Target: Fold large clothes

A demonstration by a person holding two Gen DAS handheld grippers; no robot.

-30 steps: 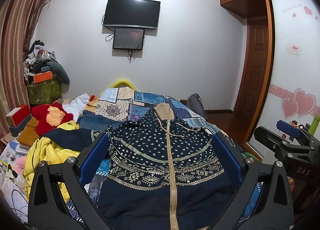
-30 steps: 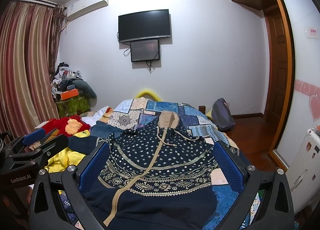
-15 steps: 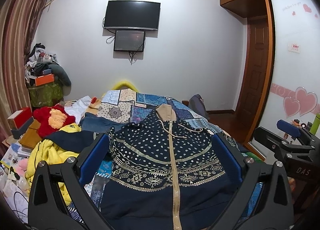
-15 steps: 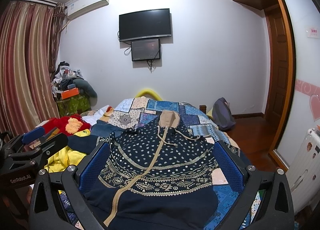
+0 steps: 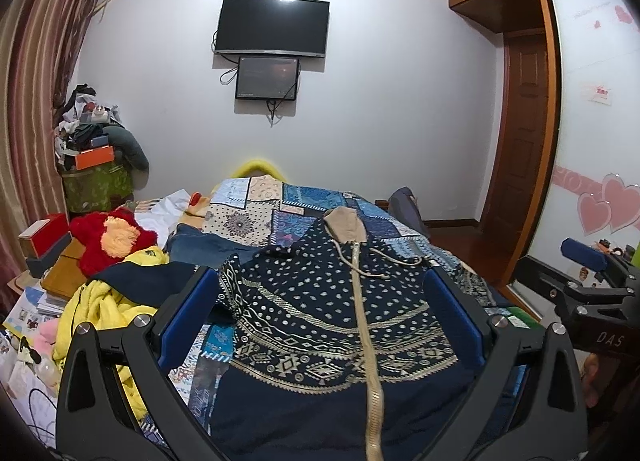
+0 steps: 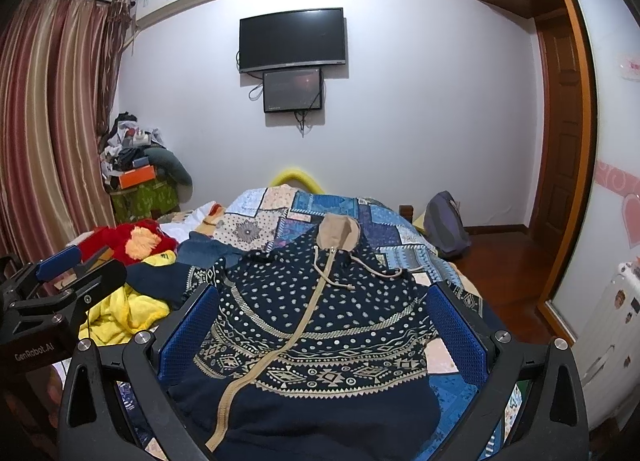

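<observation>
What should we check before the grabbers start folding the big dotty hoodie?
1. Hoodie lies spread on the patchwork quilt: ok.
2. Zip runs straight up the front: ok.
3. Left gripper, jaws wide apart, holding nothing: ok.
4. Right gripper, jaws wide apart, holding nothing: ok.
5. Left sleeve lies flat: not ok, it bunches beside the yellow clothes.
6. Bottom hem lies flat: cannot tell, out of view.

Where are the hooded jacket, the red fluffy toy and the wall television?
hooded jacket (image 5: 320, 301): left wrist view, on its dotted chest panel.
red fluffy toy (image 5: 100, 251): left wrist view, on its red fur below the orange patch.
wall television (image 6: 292, 39): right wrist view, on the middle of its dark screen.
</observation>
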